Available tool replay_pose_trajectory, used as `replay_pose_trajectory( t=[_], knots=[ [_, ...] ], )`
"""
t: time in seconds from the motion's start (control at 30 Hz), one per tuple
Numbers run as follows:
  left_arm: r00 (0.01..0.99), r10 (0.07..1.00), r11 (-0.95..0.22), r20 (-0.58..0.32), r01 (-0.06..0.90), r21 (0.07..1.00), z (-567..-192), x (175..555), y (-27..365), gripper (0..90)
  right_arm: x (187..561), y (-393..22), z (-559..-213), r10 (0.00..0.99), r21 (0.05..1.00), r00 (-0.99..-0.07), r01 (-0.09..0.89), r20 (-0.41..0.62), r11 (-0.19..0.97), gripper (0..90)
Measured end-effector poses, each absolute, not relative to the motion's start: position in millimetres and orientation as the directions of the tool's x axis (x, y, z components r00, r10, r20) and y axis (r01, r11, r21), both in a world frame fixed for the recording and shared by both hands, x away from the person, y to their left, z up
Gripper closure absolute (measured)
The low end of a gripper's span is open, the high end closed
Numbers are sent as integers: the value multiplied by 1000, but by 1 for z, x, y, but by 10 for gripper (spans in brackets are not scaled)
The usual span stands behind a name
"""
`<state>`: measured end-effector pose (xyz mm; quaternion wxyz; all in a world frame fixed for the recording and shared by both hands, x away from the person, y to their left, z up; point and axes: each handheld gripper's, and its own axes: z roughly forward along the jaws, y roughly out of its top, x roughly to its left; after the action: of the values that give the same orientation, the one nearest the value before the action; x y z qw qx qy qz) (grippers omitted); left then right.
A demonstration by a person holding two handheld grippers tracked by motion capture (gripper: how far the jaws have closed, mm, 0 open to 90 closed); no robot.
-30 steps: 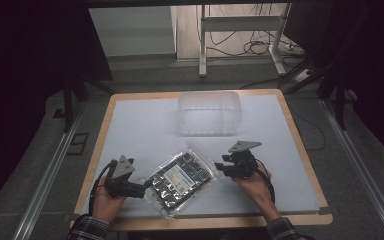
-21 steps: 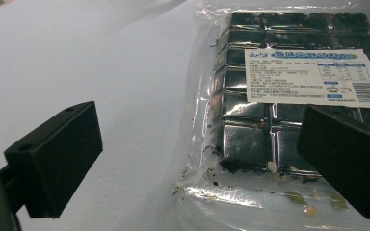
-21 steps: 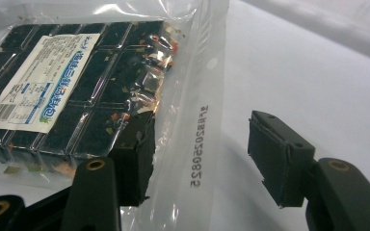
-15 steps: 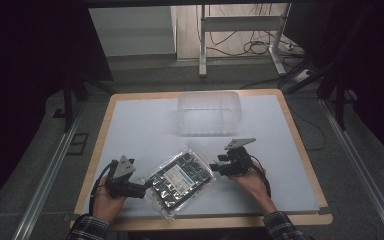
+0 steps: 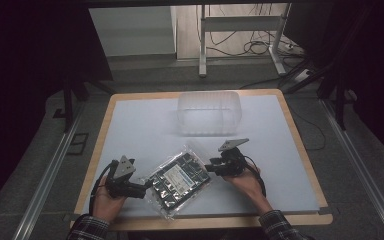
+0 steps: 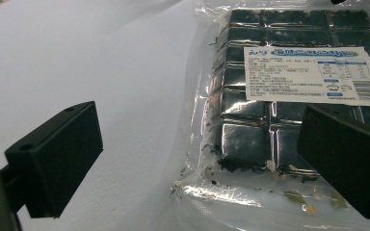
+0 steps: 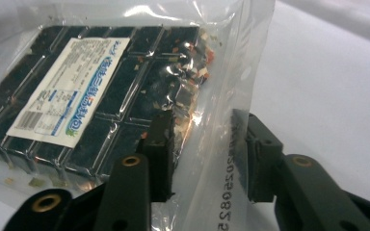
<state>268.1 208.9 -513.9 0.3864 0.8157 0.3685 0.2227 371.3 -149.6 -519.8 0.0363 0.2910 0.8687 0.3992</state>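
Right tool (image 7: 200,154) has just been closing, bag's (image 7: 125,82) clear edge between its jaws, not yet pinched; left tool (image 6: 197,163) gapes wide; label (image 6: 313,74) readable up close.

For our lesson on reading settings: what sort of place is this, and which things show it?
Probably a lab or recording workspace, not a kitchen: a white work table with a wooden rim, dark surrounds, loose cables on the floor, and metal stand legs behind it.

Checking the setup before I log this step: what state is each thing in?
Clear bag of dark blocks: flat on the table, edge between the right tool's jaws.
Clear plastic tub: at the table's far side, untouched.
Left tool: open, straddling the bag's corner.
Right tool: closing on the bag's edge, not yet pinching.
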Motion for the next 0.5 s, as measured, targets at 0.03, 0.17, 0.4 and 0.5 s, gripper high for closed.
replay_pose_trajectory(
  t=[0.03, 0.17, 0.4, 0.5],
  knots=[
    [630, 773, -430, 79, 429, 794, -514, 268, 209, 20, 371, -149, -520, 536, 712, -827, 479, 170, 514, 635],
    [630, 772, -430, 78, 429, 794, -514, 268, 209, 21, 370, -148, -520, 535, 712, -827, 481, 174, 512, 683],
    [630, 772, -434, 82, 428, 793, -514, 268, 208, 22, 369, -143, -527, 544, 680, -820, 502, 177, 535, 744],
    [630, 772, -436, 85, 427, 792, -514, 268, 208, 22, 369, -144, -527, 559, 672, -805, 527, 199, 520, 832]
  ],
)
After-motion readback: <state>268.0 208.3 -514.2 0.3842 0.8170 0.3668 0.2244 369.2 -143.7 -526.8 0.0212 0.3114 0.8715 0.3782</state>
